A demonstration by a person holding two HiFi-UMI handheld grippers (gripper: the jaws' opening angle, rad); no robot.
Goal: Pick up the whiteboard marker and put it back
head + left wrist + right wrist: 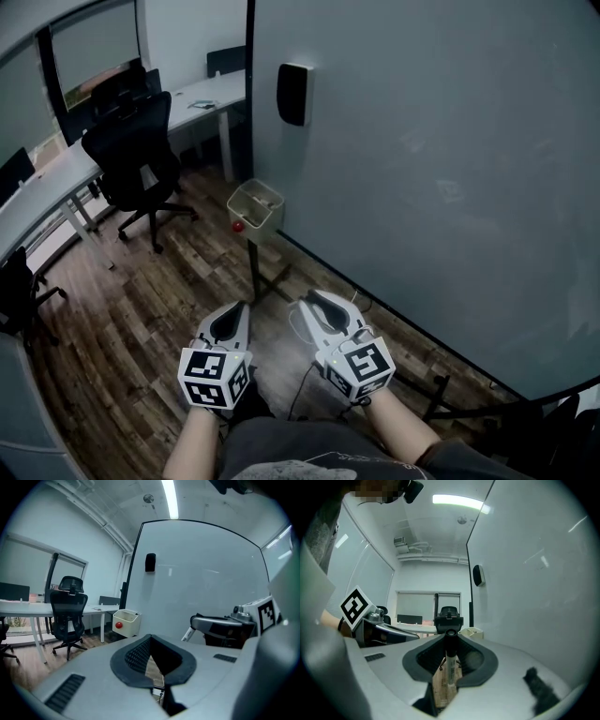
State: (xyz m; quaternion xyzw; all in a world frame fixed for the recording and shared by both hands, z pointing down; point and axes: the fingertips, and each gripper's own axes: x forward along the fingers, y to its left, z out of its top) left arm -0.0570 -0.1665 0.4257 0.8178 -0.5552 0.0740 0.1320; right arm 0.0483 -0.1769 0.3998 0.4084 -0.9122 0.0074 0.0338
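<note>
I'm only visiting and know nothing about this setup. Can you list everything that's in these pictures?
whiteboard: one, pale grey, standing at the right.
box: one, black, fixed high on the whiteboard.
tray: one, cream, at the whiteboard's left edge.
round thing: one, red, on the tray's front.
office chair: one in full sight, black, by the desks.
desks: white, far left.
floor: dark wood planks.
marker: one, pale body, black cap, in the right gripper.
left gripper: one, grey, jaws together, empty.
right gripper: one, grey, shut on the marker.

Office, long desks (56, 183), swivel chair (136, 155), wall whiteboard (431, 169)
</note>
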